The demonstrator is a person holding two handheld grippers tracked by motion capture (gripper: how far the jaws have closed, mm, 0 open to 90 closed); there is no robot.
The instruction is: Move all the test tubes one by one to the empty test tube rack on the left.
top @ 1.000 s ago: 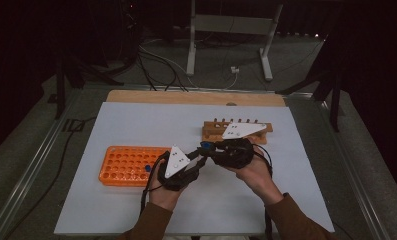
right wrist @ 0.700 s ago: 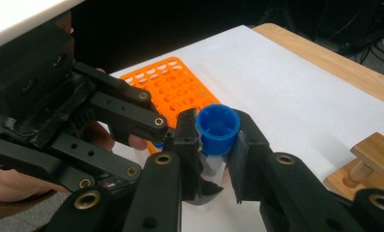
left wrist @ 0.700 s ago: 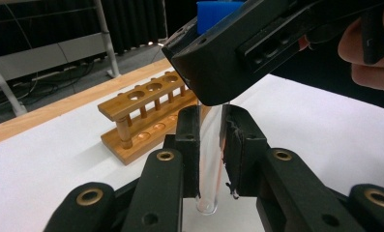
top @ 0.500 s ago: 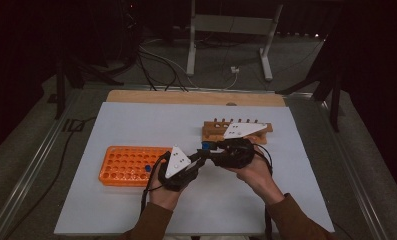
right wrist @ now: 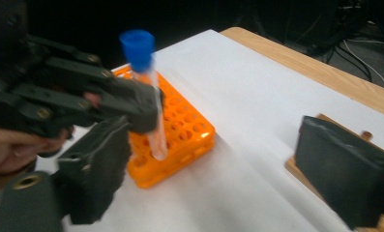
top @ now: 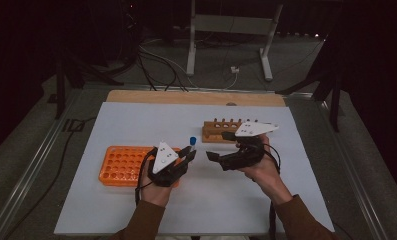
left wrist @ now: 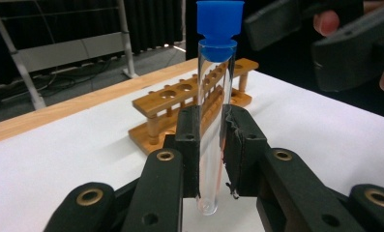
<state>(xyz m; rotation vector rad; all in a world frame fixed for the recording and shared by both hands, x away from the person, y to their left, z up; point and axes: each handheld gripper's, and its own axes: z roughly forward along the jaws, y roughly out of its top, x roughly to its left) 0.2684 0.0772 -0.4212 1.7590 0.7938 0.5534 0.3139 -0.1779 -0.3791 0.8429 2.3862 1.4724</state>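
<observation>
The room behind is dark, and a white sheet is covering the desk [top: 136,120], with a wooden edge showing at the upper side. At the left of the high view, an orange rack [top: 121,162] is lying on the sheet. Just right of it, the left gripper [top: 185,156] is holding a test tube [left wrist: 213,125] with a blue cap [left wrist: 220,21]; its jaws are clenched on the lower part of the glass, and the tube is standing upright above the desk, near the rack's right end. In the middle, the right gripper [top: 217,159] is pointing toward the tube with its jaws released and nothing between them. At the upper right of it, a wooden rack [top: 221,130] is standing on the sheet. I judge that the tube is being moved between the two racks, and is now in the left gripper alone. The next move is probably calling for lowering the tube straight into one free hole, keeping it vertical.
</observation>
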